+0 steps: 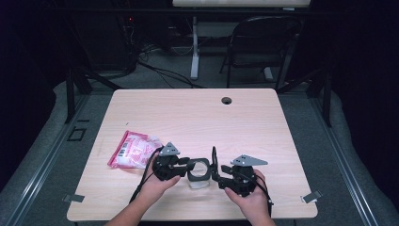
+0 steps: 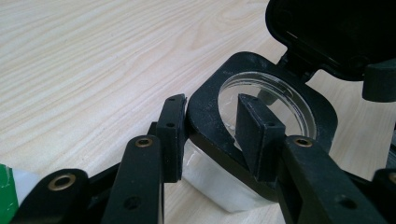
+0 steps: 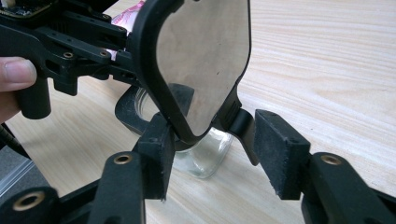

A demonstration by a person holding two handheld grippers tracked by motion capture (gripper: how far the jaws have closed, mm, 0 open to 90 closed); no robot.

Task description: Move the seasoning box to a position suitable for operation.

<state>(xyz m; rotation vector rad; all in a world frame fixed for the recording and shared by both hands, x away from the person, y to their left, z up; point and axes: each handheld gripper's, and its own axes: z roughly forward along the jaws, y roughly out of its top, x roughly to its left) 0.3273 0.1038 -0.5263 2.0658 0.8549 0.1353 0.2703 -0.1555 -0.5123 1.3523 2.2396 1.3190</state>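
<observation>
The clear glass jar [image 1: 199,175] with a black collar and a hinged flip lid stands near the table's [image 1: 197,113] front edge, between the two grippers. Its lid [image 1: 214,158] is swung up on its hinge at the jar's right side, the mouth uncovered. Through the open mouth in the left gripper view the jar [image 2: 243,140] shows bare clear glass with nothing inside that can be made out.

Well left of the jar lies a pink and white plastic packet [image 1: 132,149], flat on the table; what it holds cannot be read.

Just left of the jar, the left gripper [image 1: 184,165] is clamped on the black collar [image 2: 210,116]: one pad presses the collar's outer side and the other sits inside the mouth against the rim, so the jar is held by its edge. The person's left hand [image 1: 157,186] grips that tool from below.

Just right of the jar, the right gripper [image 1: 217,174] has its jaws apart around the raised lid [image 3: 201,60] near the hinge. In the right gripper view the left pad lies against the lid's lower edge, while the right pad stands clear of the hinge with a gap. The lid's glossy inner face is turned towards that camera
</observation>
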